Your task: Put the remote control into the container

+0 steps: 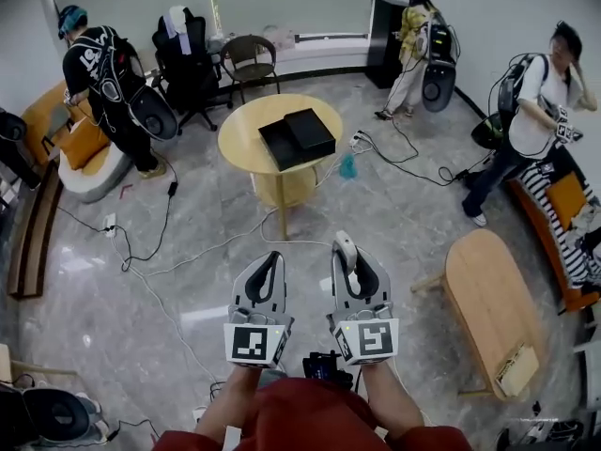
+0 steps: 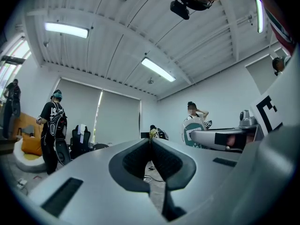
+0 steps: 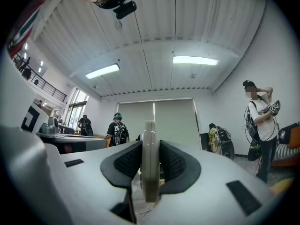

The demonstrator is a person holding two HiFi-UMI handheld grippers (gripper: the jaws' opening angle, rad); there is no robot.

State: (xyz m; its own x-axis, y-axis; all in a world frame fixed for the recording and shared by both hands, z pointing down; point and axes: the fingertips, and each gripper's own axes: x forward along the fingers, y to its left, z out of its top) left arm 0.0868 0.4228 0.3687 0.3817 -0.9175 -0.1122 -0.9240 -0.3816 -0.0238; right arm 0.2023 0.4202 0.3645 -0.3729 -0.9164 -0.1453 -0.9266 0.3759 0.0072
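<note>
A pale grey remote control [image 1: 345, 248] stands on edge between the pads of my right gripper [image 1: 349, 263], its end poking out past the tips. In the right gripper view the remote [image 3: 149, 163] fills the gap and both black pads press on it, so the right gripper [image 3: 150, 150] is shut on it. My left gripper [image 1: 273, 257] is beside it on the left, held level; its jaws meet with nothing between them [image 2: 150, 142]. The container, an open black box [image 1: 297, 137], lies on a round wooden table [image 1: 242, 144] well ahead of both grippers.
Cables [image 1: 178, 252] trail over the marble floor between me and the round table. An oval wooden table [image 1: 493, 303] stands to the right. Three people stand around the room's edges [image 1: 103, 73] [image 1: 418, 45] [image 1: 535, 111]. Chairs [image 1: 249, 59] sit behind the round table.
</note>
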